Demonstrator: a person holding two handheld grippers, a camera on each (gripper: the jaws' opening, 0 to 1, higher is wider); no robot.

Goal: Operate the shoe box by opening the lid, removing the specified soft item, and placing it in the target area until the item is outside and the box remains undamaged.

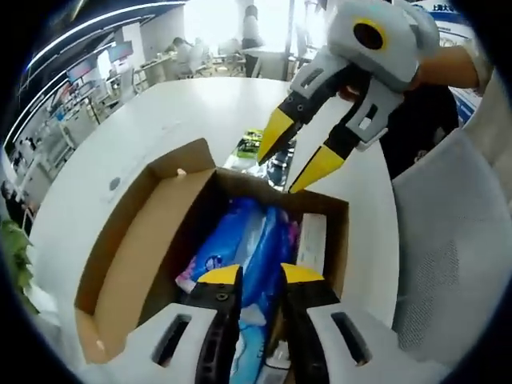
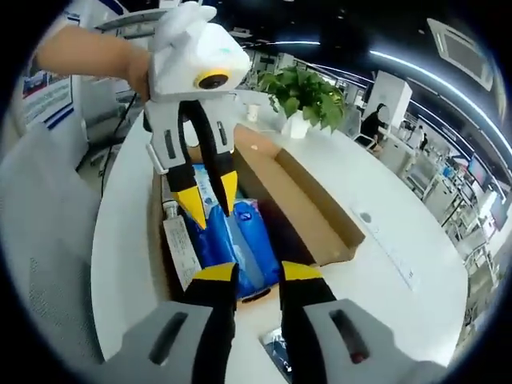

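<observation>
Below my left hand-held gripper point(image 1: 260, 276), jaws parted, the open brown cardboard shoe box point(image 1: 128, 248) sits on the white bench point(image 1: 88, 184). Its blue soft plastic pack point(image 1: 240, 240) lies lengthwise along the box. My right hand-held gripper point(image 2: 258, 274) hangs unclenched too.

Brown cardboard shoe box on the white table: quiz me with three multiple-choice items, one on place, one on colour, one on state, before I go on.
1. Where is the soft blue plastic package?
A. inside the brown cardboard shoe box
B. on the grey chair
C. on the floor

2. What colour are the tips of the left gripper?
A. red
B. yellow
C. green

3. How is the box lid?
A. taped shut
B. half closed
C. folded open

Key: A, the package lies between the box walls; B, both jaw ends are yellow, as on the right gripper; C, the flap lies back beside the box on the white table.
</observation>
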